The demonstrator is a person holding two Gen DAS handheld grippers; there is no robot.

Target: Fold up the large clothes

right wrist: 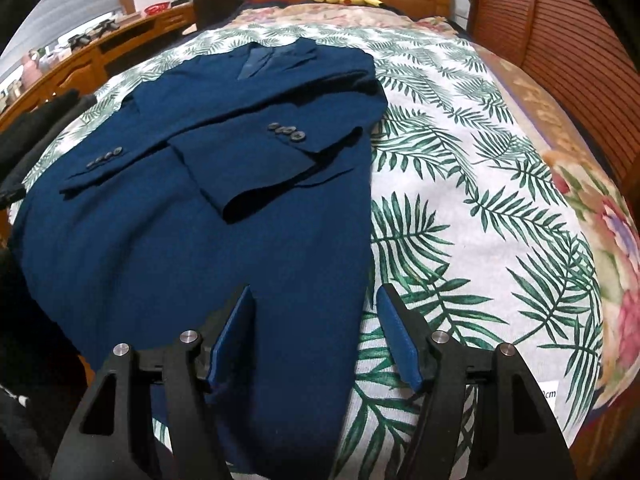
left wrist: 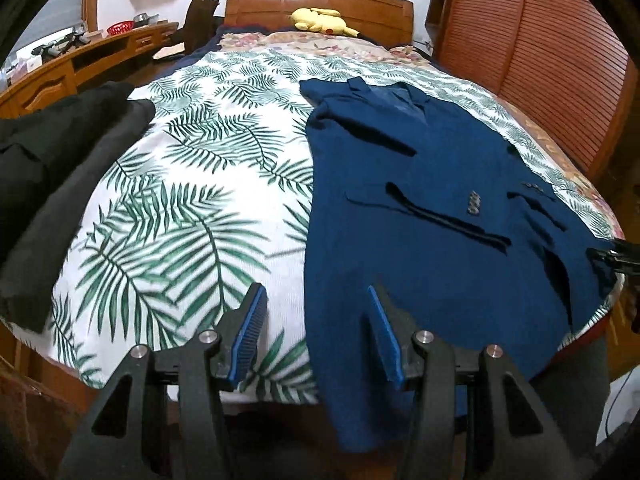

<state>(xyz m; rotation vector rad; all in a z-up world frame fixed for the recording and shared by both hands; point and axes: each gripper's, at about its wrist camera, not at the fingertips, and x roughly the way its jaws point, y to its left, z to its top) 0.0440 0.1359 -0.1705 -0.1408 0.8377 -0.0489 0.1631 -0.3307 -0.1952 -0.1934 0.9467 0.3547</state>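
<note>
A blue suit jacket lies face up and lengthwise on the bed, collar toward the wooden headboard and hem hanging over the foot edge nearest the cameras. Both sleeves are folded across the chest; the buttoned cuffs overlap near the middle of the garment. The bed carries a white cover printed with green palm leaves, with a floral quilt showing along the right side and at the head. The left gripper hovers above the jacket's left lower edge, jaws wide apart and holding nothing, one pad over the leaf cover and the other over blue cloth. The right gripper hovers at the opposite lower edge, jaws likewise wide and empty. A black garment lies heaped on the left side of the bed, apart from the jacket. A yellow plush toy rests against the headboard. A dark object at the right margin of the left wrist view may be the other gripper; the edge distortion prevents confirmation.
</note>
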